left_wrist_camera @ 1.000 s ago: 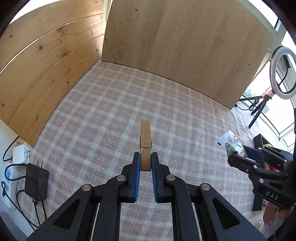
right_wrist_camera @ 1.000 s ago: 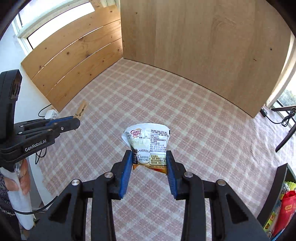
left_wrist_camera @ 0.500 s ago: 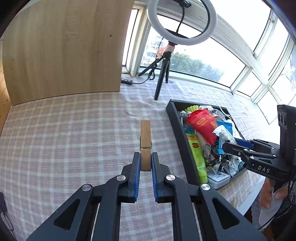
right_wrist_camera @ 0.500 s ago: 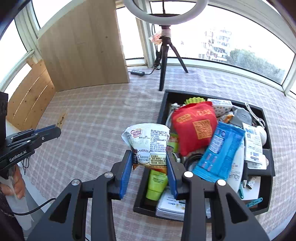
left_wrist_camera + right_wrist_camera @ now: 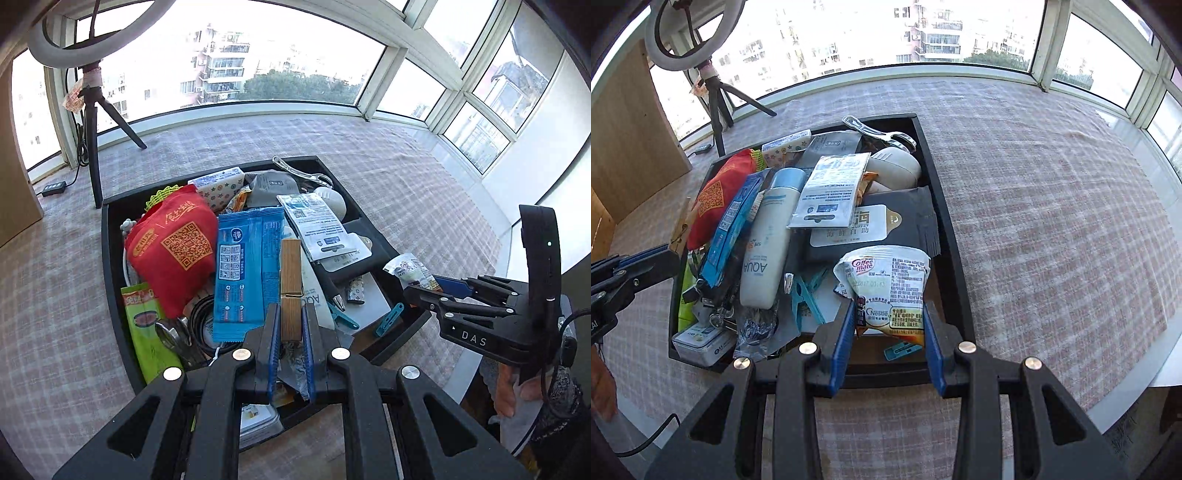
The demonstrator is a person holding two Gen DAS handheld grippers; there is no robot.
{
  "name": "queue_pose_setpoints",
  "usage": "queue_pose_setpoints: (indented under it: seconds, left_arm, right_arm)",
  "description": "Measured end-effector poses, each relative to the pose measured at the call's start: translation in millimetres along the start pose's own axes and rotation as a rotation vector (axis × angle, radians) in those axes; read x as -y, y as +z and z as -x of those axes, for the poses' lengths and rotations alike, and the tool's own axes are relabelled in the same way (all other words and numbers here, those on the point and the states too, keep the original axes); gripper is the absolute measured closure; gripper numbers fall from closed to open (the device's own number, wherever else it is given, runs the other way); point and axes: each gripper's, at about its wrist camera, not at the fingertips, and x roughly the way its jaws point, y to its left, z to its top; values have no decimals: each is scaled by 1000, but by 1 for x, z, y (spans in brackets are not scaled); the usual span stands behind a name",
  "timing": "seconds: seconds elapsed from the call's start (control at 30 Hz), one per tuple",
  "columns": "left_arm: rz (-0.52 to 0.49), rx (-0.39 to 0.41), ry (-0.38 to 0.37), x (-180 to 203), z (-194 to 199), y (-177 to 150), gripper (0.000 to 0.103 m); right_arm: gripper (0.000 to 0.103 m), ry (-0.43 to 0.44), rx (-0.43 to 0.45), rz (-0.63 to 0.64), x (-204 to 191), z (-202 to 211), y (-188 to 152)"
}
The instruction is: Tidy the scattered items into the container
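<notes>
**Inspector:** What did each claw hold, and where?

**Assessor:** The left claw (image 5: 291, 325) was clamped narrow on a wooden clothespin (image 5: 290, 271), gripped by its tail end so the long body stuck out forward. The right claw (image 5: 890, 325) was closed on a white Coffee-mate sachet (image 5: 886, 280), pinched at its lower part with the printed face up. Both hung above the black tray (image 5: 110, 266) on the checked surface (image 5: 1052, 221).

**Inspector:** Why held so?

**Assessor:** In my judgement, poised for release: both pointed steeply down over the tray, so either item would fall inside its walls.

**Inspector:** Condition of the tray?

**Assessor:** Heaped full. A red pouch (image 5: 173, 247), a blue packet (image 5: 243, 266), a white AQUA tube (image 5: 768, 251) and blue pegs (image 5: 807, 295) lay overlapped. The sachet looked crumpled and light; it may slide off the pile.
</notes>
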Motion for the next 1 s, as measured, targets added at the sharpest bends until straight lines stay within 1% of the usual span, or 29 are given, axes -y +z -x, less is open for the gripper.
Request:
queue_pose_setpoints:
  seconds: [0.2,0.27,0.3,0.33,0.37,0.5,0.63,0.73,0.87,1.0]
  left_arm:
    - [-34,-32,17,28,-29,11,92]
    - [-48,-20,41,32,-32,12,91]
    - [-48,-20,63,32,-33,12,73]
    - [-42,-20,78,32,-33,12,48]
    - [-36,-10,82,30,-30,13,43]
    - [-38,14,100,25,-15,13,43]
    - [-27,23,100,16,1,15,43]
    - [-12,39,115,6,18,12,43]
    - [31,74,148,-17,48,8,43]
    - [73,118,199,-45,85,0,43]
  right_arm:
    - [67,17,-24,0,14,-13,-4]
    - [61,36,-14,15,14,-13,-3]
    - [51,18,-21,18,13,-13,-2]
    - [46,5,-19,15,13,-11,0]
    - [45,10,-6,11,13,-7,0]
    - [44,33,37,-1,12,9,4]
    - [44,71,27,-23,9,16,8]
    - [44,81,31,-22,-1,24,12]
    - [44,93,65,10,-28,40,21]
    - [43,117,94,63,-71,57,31]
